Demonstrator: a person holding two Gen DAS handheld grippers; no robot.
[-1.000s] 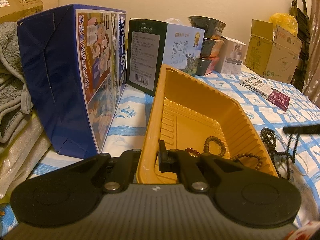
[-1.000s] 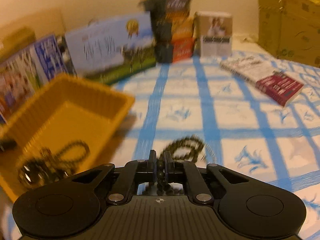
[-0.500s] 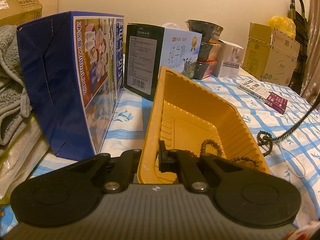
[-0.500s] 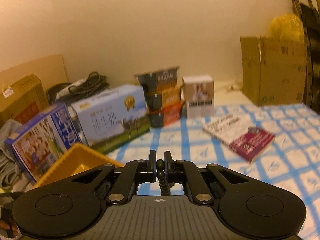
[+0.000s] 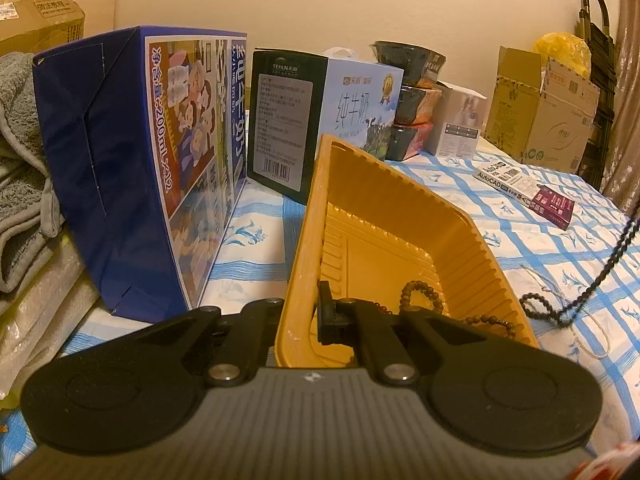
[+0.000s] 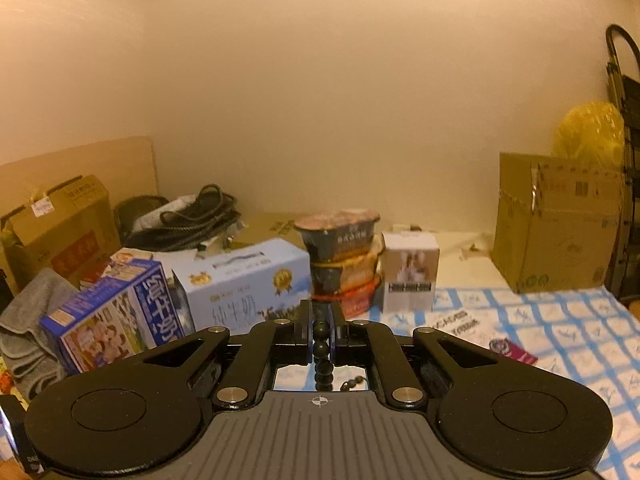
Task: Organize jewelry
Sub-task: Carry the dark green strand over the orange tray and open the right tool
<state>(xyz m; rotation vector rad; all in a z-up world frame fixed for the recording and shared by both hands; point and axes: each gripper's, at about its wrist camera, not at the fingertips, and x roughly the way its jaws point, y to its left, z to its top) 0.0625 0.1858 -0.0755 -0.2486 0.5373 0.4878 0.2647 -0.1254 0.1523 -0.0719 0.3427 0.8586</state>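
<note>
Left wrist view: the left gripper [image 5: 306, 316] has its jaws pinched on the near wall of the yellow tray [image 5: 460, 236], which sits tilted on the blue-checked cloth [image 5: 520, 232] and holds a small brown bead bracelet [image 5: 420, 298] plus a thinner bead strand [image 5: 494, 323] lying in its near right corner. To the right of the tray a dark bead necklace [image 5: 600, 276] hangs taut up toward the frame's edge, its lower loop just outside the tray rim over the cloth near a pale cord [image 5: 576, 304]. Right wrist view: the right gripper [image 6: 321, 334], held high above the cloth, has its jaws pressed on that necklace's beads, with milk cartons [image 6: 244, 284] and stacked noodle bowls [image 6: 340, 256] beyond.
</note>
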